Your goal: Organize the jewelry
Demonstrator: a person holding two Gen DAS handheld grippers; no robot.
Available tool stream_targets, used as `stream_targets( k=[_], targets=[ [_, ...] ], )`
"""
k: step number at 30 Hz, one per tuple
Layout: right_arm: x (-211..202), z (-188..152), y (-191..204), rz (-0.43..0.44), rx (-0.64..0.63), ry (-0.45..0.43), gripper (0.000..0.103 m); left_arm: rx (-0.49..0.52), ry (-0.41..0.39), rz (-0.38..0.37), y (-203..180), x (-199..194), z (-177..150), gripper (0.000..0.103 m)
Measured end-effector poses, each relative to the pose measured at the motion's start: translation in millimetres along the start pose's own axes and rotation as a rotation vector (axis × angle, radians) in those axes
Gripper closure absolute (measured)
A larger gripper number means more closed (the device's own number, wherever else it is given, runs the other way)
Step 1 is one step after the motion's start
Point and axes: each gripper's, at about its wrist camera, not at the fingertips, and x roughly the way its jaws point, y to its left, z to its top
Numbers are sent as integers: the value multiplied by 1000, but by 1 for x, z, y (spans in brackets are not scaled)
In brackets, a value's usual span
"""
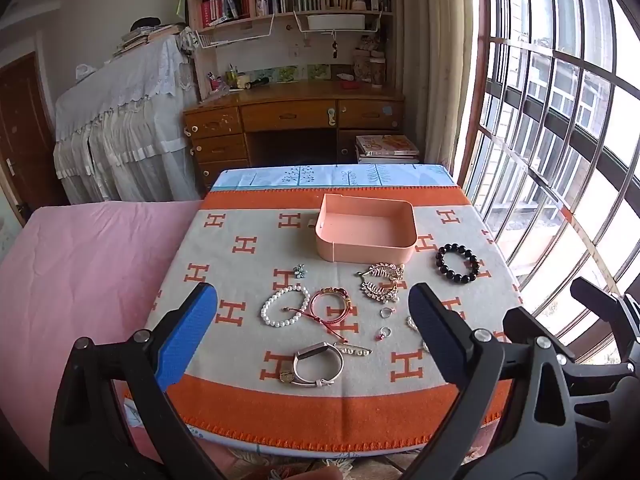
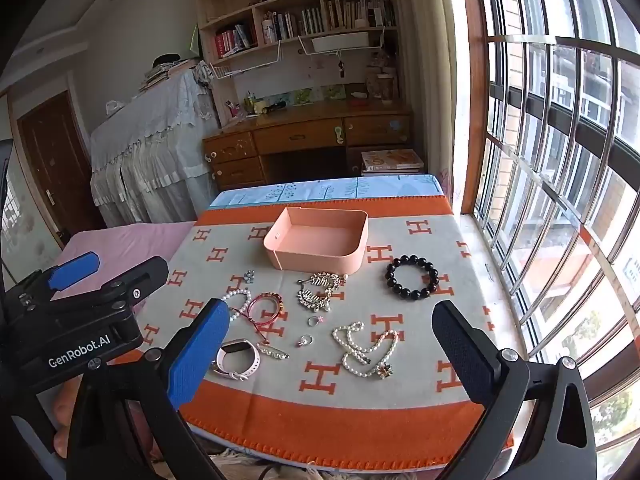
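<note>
Biggest thing is the orange-and-grey H-print blanket (image 1: 248, 364) on the table, with the pink tray (image 1: 366, 227) sitting empty at the far side and all the jewelry loose in front of it. The right wrist view gets the whole pearl necklace (image 2: 366, 350); in the left view a finger mostly hides it. Black bead bracelet (image 1: 457, 263) lies apart, toward the window. Both the left gripper (image 1: 314, 330) and right gripper (image 2: 332, 354) tilt down over the near edge, jaws spread wide, holding nothing.

Tray (image 2: 320, 248) sits behind the jewelry — bead bracelet (image 2: 412, 277) right, watch (image 2: 238, 360) nearest, left.
</note>
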Motion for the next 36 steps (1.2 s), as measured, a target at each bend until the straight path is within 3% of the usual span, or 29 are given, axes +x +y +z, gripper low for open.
stream_targets(
  k=[6,17,36],
  targets=[
    [0,0,1,-13,-13,-5,0,-13,23,-20,3,6,1,8],
    [-10,4,9,-12,-34,-23,0,-16,-25,-3,10,-6,-2,9],
    [-13,3,18,-16,-45,-33,1,-19,-26,-5,10,-12,0,9]
  ],
)
